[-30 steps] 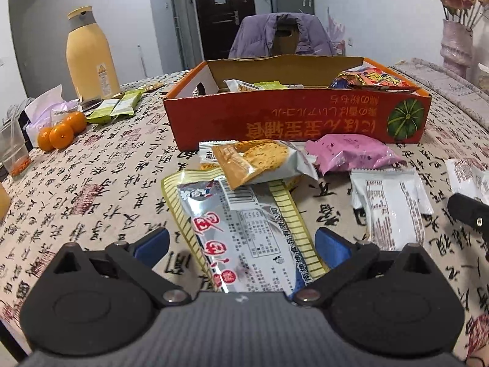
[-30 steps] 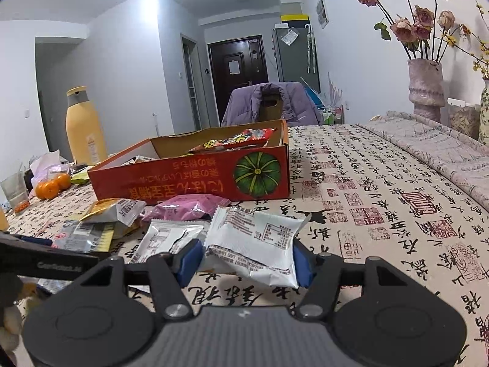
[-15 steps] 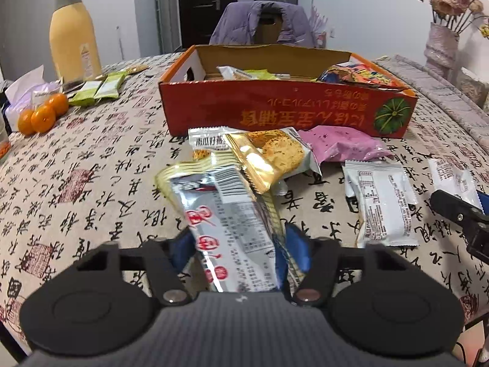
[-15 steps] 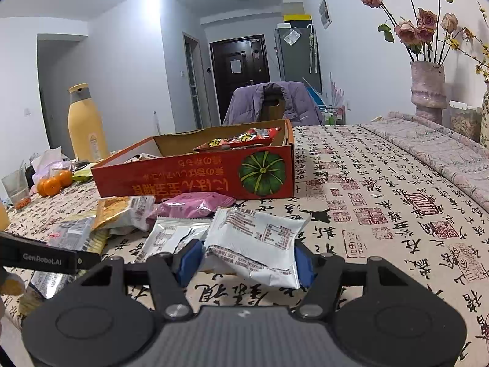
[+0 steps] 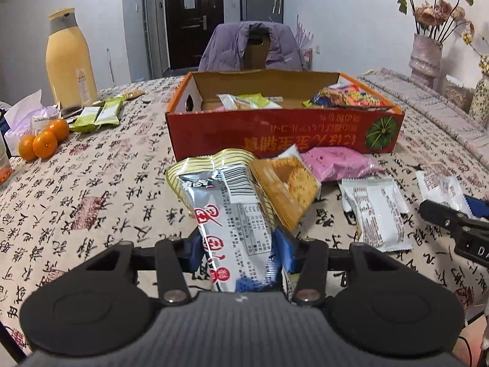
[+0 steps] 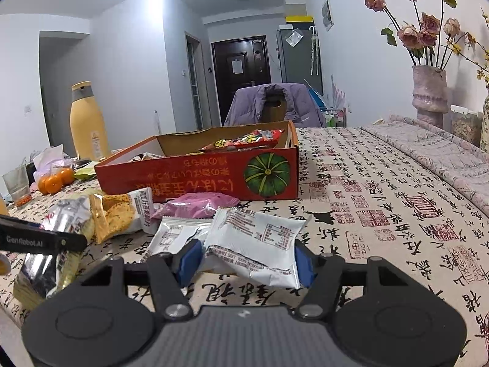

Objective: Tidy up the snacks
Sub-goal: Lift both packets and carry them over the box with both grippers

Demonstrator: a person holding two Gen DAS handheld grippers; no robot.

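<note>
The left gripper (image 5: 241,252) has its blue-padded fingers (image 5: 192,252) pressed against both sides of a long silver foil snack packet with red characters (image 5: 237,223), which is raised off the calligraphy-print tablecloth (image 5: 91,202) in front of the shallow red cardboard box with a green pumpkin picture (image 5: 284,134). A yellow-striped wrapper (image 5: 201,168) sits just behind the silver packet, and a gold cracker packet (image 5: 287,189) leans against its right side, between it and the box. The right gripper (image 6: 244,263) has its blue fingers (image 6: 189,258) closed narrowly on a white printed snack sachet (image 6: 259,241), held in front of the box's pumpkin end. A second white sachet (image 6: 171,237) lies just left of it, and a pink snack bag (image 6: 198,205) lies close against the box's front wall. Inside the box rest a red-and-yellow snack bag (image 6: 244,142) at the pumpkin end and a green-and-white packet (image 5: 244,101) nearer the middle. Well left of the box stand a tall yellow bottle (image 5: 70,67) and three small oranges (image 5: 44,140).
</note>
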